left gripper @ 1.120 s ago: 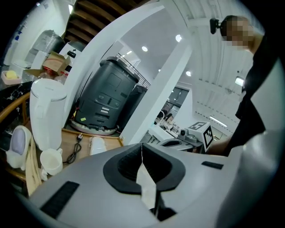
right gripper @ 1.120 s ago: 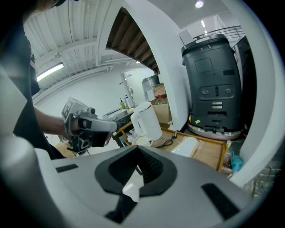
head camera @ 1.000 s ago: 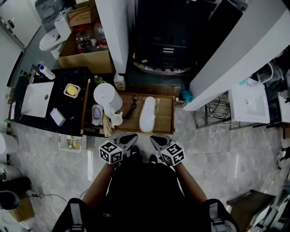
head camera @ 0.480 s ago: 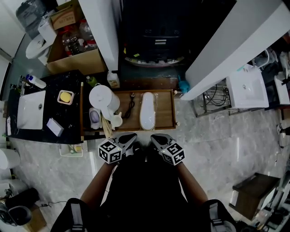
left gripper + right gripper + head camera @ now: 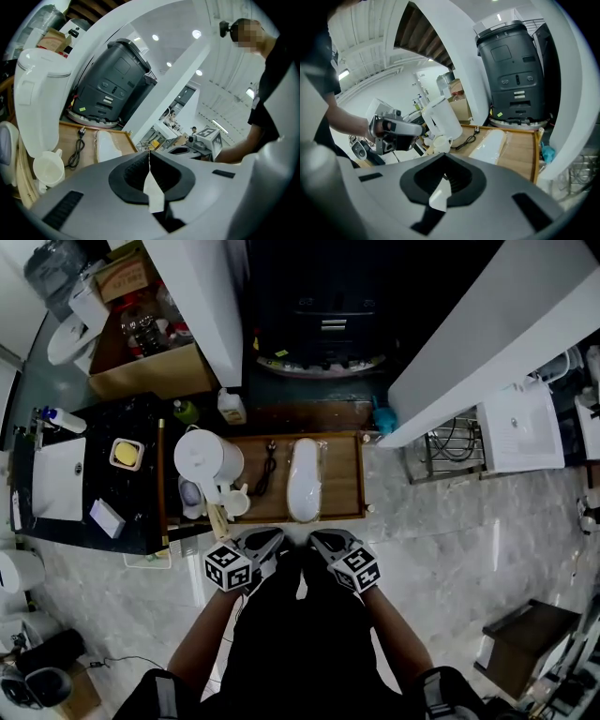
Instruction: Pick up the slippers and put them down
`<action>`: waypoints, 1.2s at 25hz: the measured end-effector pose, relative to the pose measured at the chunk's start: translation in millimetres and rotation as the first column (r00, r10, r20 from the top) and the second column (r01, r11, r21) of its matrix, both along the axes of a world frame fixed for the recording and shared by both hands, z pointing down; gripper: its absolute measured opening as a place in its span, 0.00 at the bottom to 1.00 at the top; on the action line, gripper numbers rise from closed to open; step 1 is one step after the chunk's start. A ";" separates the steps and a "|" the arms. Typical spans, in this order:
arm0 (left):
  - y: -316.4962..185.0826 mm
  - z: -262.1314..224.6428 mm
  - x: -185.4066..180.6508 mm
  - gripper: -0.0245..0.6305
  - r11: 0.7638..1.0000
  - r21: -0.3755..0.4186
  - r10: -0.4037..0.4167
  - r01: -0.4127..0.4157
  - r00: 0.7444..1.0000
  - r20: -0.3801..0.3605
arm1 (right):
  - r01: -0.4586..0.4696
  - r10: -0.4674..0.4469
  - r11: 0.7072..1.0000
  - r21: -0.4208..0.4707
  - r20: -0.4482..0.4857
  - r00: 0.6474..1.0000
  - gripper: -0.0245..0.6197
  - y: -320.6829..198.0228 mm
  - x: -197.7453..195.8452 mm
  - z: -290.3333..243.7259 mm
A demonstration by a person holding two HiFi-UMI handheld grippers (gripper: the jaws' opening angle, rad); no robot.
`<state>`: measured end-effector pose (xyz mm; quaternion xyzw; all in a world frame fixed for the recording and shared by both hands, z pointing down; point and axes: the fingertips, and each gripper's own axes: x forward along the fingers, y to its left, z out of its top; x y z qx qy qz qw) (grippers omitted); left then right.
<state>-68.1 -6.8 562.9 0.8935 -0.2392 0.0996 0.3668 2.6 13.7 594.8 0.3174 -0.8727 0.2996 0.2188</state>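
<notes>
White plastic-wrapped slippers (image 5: pixel 303 479) lie mid wooden tabletop (image 5: pixel 343 486), black power cord (image 5: pixel 269 465) just beside, white kettle (image 5: pixel 208 457) further left. Left claw (image 5: pixel 270 538) and right claw (image 5: pixel 319 539) both pressed together, empty, near tabletop's front edge.

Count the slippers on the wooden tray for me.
1. A white slipper in clear wrap lies lengthwise on the wooden tray, right of the black cable. A second may be stacked under it; that cannot be told.
</notes>
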 end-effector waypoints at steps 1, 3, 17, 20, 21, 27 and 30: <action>-0.6 5.3 1.8 0.06 1.000 -0.008 0.000 0.000 1.000 0.006 | 0.002 -0.002 1.000 -0.003 0.003 1.000 0.05 -1.3 0.1 3.8; -2.8 14.9 5.4 0.06 1.000 -0.022 -0.002 0.003 1.000 0.016 | 0.008 -0.008 1.000 -0.009 0.006 1.000 0.05 -4.9 1.5 11.5; -26.1 77.2 21.9 0.06 0.995 -0.094 0.017 -0.014 0.999 0.031 | 0.006 -0.007 0.998 -0.060 -0.016 1.000 0.05 -35.6 18.8 74.2; -29.8 90.6 23.9 0.07 0.994 -0.110 0.013 -0.010 1.000 0.028 | -0.010 0.009 0.998 -0.069 -0.022 1.000 0.08 -40.7 23.8 85.6; -30.9 95.5 24.1 0.07 0.993 -0.116 0.010 -0.006 1.000 0.030 | -0.010 0.008 0.997 -0.074 -0.024 1.000 0.10 -41.7 24.9 90.1; -40.7 117.4 23.8 0.13 0.987 -0.155 -0.043 0.045 0.999 0.018 | -0.035 0.033 0.995 -0.096 -0.016 0.999 0.18 -53.9 26.8 107.6; -42.4 130.2 22.3 0.20 0.985 -0.162 -0.045 0.051 0.998 0.041 | -0.058 0.058 0.992 -0.112 -0.004 0.998 0.21 -59.6 26.4 117.2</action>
